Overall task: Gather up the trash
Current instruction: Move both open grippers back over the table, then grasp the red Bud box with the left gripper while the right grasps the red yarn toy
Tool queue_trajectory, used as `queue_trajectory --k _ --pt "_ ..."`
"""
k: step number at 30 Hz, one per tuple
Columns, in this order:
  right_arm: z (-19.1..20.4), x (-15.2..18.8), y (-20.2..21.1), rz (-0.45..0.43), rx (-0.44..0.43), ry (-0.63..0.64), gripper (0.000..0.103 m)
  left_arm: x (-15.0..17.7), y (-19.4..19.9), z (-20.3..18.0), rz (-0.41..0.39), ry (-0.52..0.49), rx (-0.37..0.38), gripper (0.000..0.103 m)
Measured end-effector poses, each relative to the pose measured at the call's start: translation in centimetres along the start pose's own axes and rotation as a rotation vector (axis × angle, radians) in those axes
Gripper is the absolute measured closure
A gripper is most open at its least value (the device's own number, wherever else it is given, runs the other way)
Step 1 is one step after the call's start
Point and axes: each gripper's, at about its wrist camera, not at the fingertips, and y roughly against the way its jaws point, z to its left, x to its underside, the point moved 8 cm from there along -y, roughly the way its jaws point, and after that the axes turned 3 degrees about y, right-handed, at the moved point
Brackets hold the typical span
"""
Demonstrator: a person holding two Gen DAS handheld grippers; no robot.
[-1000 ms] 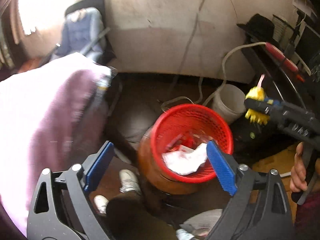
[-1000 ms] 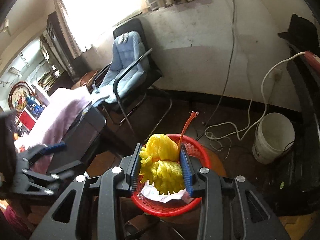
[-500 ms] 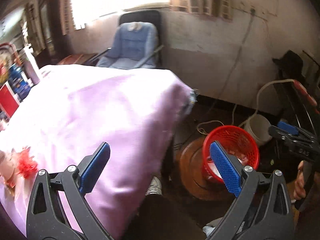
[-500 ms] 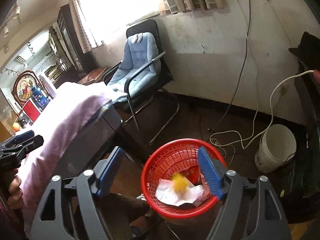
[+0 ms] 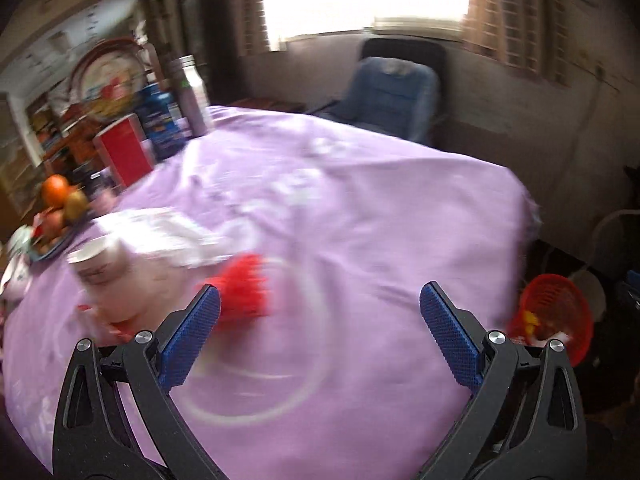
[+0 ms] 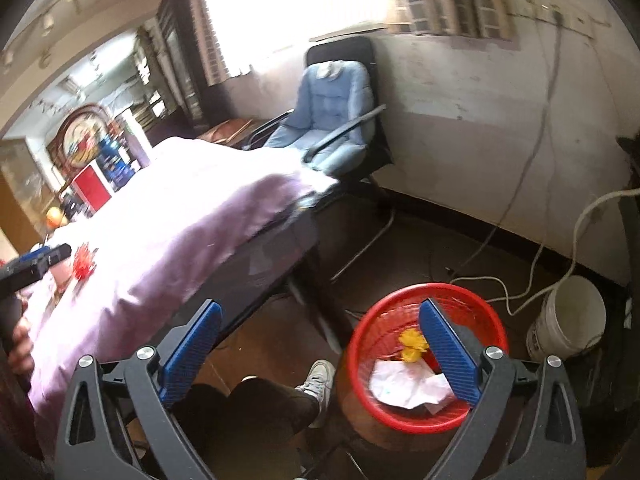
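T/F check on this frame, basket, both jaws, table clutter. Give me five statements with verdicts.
1. The yellow pom-pom lies inside the red basket. True.
2. The right gripper is clamped on the pom-pom. False: its jaws have just been opening and stand wide with nothing between them.
3. The left gripper is open and empty over the purple tablecloth. True.
4. The red basket stands on the table. False: it is down beside the table, by the white bucket.
5. A red fluffy item lies on the tablecloth near a paper cup. True.
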Motion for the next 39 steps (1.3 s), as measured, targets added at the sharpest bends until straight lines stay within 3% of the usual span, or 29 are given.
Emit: queue_trajectory --k 5,10,16,23,28,31,33,36,39 --pt "4.1 -0.8 -0.6 0.011 -0.031 0.056 0.006 -0.2 0.3 7.7 -0.013 0.082 -0.111 0.007" --pt "9.1 -1.8 -1.8 0.027 -0.083 0.117 0.006 0.4 0.1 13.9 0.003 0.182 -0.176 0.007" --pt "16.3 -2.7 -3.5 0.054 -0.162 0.211 0.006 3.2 -1.8 19.7 0.093 0.299 -0.232 0.007" --pt "25.4 -3.1 -5.2 0.058 -0.28 0.346 0.006 5.2 -3.2 22.7 0.159 0.379 -0.293 0.007" --pt "31.8 -3.6 -6.9 0.061 -0.34 0.445 0.006 6.0 -4.7 23.0 0.203 0.433 -0.238 0.007" --pt "35.1 -3.6 -8.5 0.082 -0.376 0.492 0.006 6.1 -4.9 23.4 0.199 0.442 -0.249 0.007" --pt "36.8 -3.2 -9.9 0.108 -0.368 0.528 0.006 6.4 -5.3 23.6 0.217 0.456 -0.25 0.007" --pt "38.3 -2.4 -11.4 0.164 -0.358 0.557 0.006 7.4 -6.4 23.8 0.271 0.507 -0.192 0.006" --pt "39.0 -3.4 -11.3 0.138 -0.367 0.537 0.006 7.7 -6.6 23.9 0.275 0.531 -0.176 0.006"
